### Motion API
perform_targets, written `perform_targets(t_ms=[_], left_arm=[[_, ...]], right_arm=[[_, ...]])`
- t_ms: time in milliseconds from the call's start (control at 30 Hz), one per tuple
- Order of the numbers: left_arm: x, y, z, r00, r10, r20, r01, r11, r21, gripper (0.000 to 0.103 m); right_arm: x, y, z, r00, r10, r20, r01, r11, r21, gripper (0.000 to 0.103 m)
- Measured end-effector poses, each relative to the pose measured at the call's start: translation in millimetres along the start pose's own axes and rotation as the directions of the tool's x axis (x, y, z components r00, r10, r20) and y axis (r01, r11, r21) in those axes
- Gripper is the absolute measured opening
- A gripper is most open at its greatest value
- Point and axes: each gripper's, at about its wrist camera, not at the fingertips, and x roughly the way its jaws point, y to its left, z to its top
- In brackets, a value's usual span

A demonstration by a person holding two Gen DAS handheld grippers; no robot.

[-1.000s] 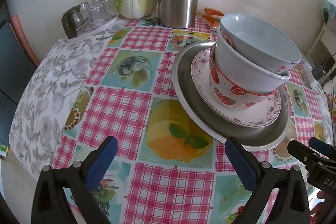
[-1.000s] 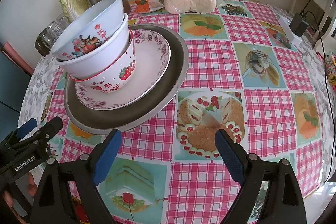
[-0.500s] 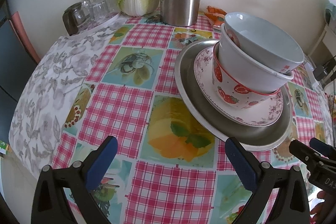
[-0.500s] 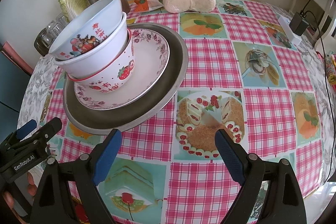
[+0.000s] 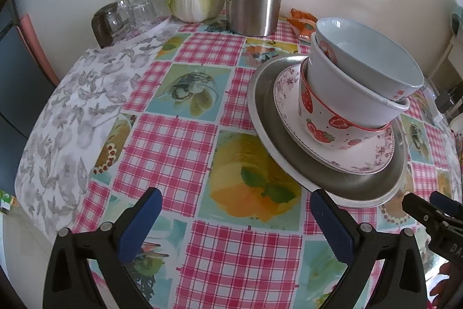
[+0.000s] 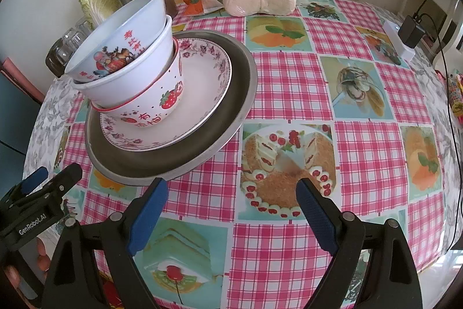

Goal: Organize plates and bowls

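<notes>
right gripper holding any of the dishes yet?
No: the right gripper hangs open over bare tablecloth, its blue pads touching nothing, while the bowls sit stacked on the metal tray beside it.

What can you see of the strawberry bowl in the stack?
The strawberry bowl is white, glossy like ceramic, with red strawberries, small dark dots, red characters near its base and a red rim line. It sits upright, off-centre on the floral plate, which lies in the metal tray. A plain white bowl is nested in it, hiding the inside. No gripper touches it.
</notes>
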Motion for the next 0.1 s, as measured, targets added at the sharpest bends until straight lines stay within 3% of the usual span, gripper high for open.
perform_targets(t_ms=[100], left_arm=[[-0.6,-0.1,0.8,1.0,-0.012,0.005,0.012,1.0,0.003,0.103]], right_arm=[[0.1,-0.2,0.0,1.0,0.0,-0.001,0.0,1.0,-0.001,0.091]])
